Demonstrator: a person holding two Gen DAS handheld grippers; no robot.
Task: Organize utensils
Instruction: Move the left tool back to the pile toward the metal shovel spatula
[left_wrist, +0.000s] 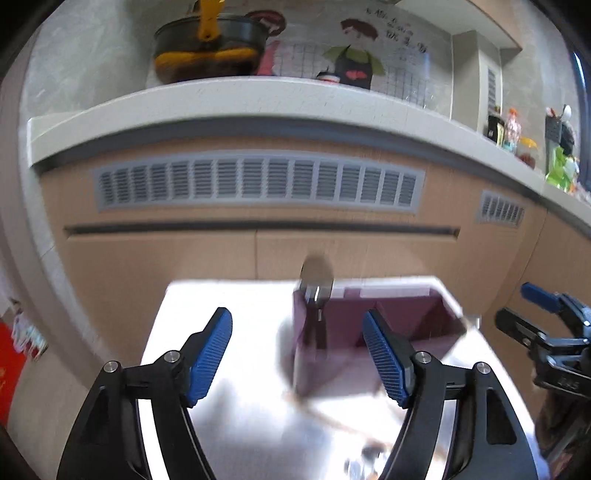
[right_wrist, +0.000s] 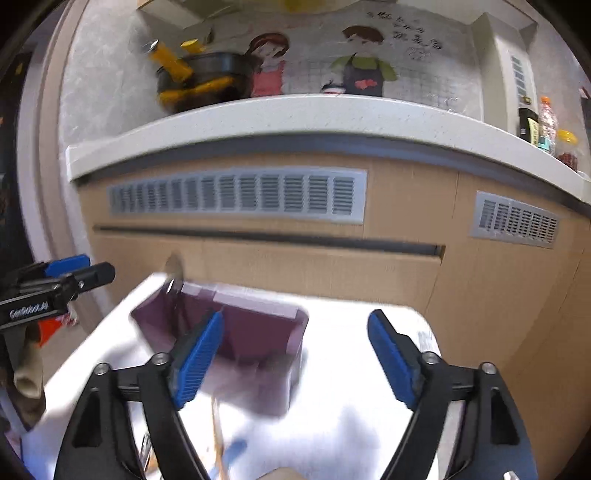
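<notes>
Left wrist view: blur smears most of it. At lower centre the left gripper (left_wrist: 297, 350) stands with its blue pads spread wide and nothing between them. Past them, at centre, a purple holder (left_wrist: 373, 325) sits on a white table (left_wrist: 221, 295), with a utensil (left_wrist: 317, 291) standing in its left compartment; what kind of utensil is too blurred to tell. Thin sticks (left_wrist: 332, 417) lie below the holder, hard to make out. At the right edge the other gripper is partly cut off.

Right wrist view: the left gripper pokes in at the left edge. At lower centre the right gripper (right_wrist: 295, 354) is also wide apart and empty. Its left pad hides part of the purple holder, which sits left of centre. A thin stick and something blue blur together at the bottom.
</notes>
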